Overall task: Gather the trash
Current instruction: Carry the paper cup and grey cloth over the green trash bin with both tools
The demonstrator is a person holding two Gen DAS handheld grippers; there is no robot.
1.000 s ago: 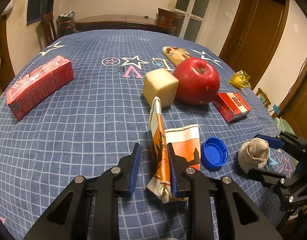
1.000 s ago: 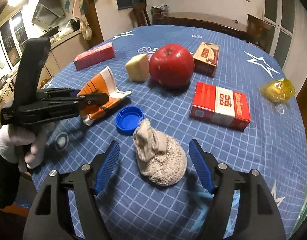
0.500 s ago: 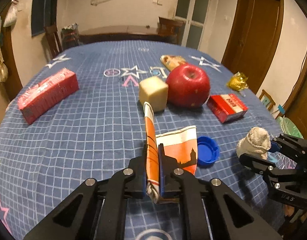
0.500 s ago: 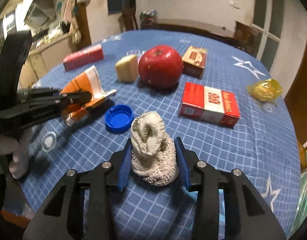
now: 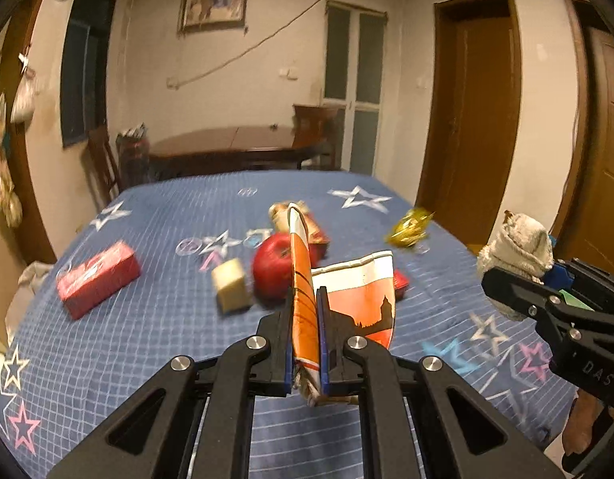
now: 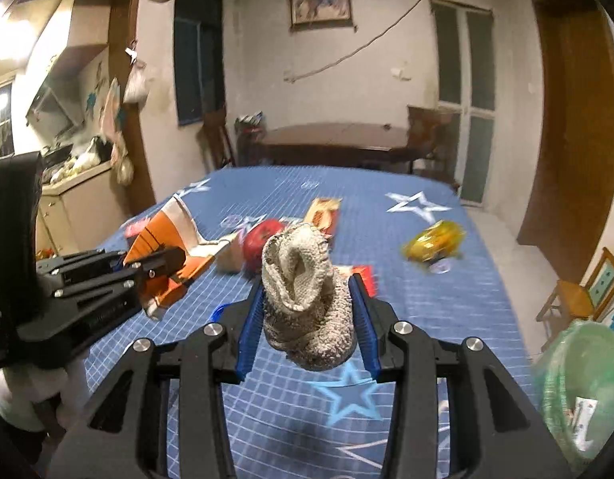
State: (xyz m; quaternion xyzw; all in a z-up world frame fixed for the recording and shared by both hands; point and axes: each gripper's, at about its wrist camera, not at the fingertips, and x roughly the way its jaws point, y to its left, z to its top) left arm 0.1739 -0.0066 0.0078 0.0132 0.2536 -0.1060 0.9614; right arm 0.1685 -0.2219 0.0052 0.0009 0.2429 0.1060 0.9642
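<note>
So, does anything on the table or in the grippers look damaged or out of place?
The orange wrapper in the left gripper is torn open and crumpled. The right gripper holds a grey knitted rag bunched up. Among the litter on the tablecloth lies a whole red apple, odd next to the trash.

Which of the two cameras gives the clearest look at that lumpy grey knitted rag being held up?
The right wrist view: the grey knitted rag fills the middle, pinched between the right claw and its blue pads. The left wrist view shows the rag only small at the right edge, partly hidden by that claw.
</note>
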